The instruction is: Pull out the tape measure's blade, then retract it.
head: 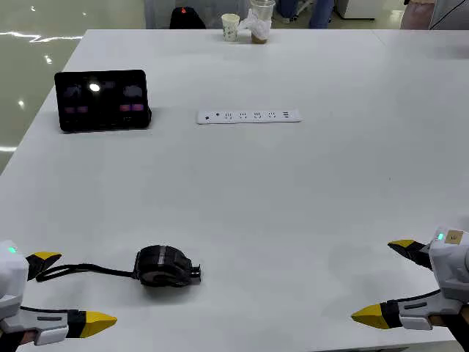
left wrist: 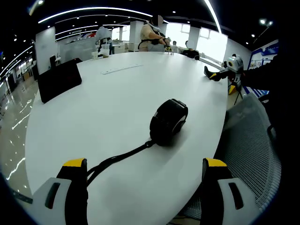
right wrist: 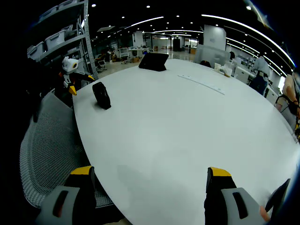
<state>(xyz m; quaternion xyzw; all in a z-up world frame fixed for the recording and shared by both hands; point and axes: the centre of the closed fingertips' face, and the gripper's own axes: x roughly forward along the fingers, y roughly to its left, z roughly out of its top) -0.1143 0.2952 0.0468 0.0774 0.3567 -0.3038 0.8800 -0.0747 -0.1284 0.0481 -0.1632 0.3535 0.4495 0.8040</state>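
Note:
A black tape measure (head: 166, 266) lies on the white table (head: 278, 191) near the front left, its black wrist strap (head: 80, 270) trailing left. My left gripper (head: 69, 290) stands open at the table's front left corner, its yellow-tipped fingers either side of the strap's end, a short way from the case. From the left gripper view the tape measure (left wrist: 168, 121) lies ahead with the strap (left wrist: 119, 159) running back between the jaws (left wrist: 145, 166). My right gripper (head: 392, 282) is open at the front right, far from the tape measure (right wrist: 101, 94), holding nothing.
A black tablet on a stand (head: 102, 100) sits at the back left. A white power strip (head: 249, 116) lies in the middle back. Paper cups (head: 245, 27) stand at the far edge. A mesh chair (right wrist: 47, 140) is by the table edge.

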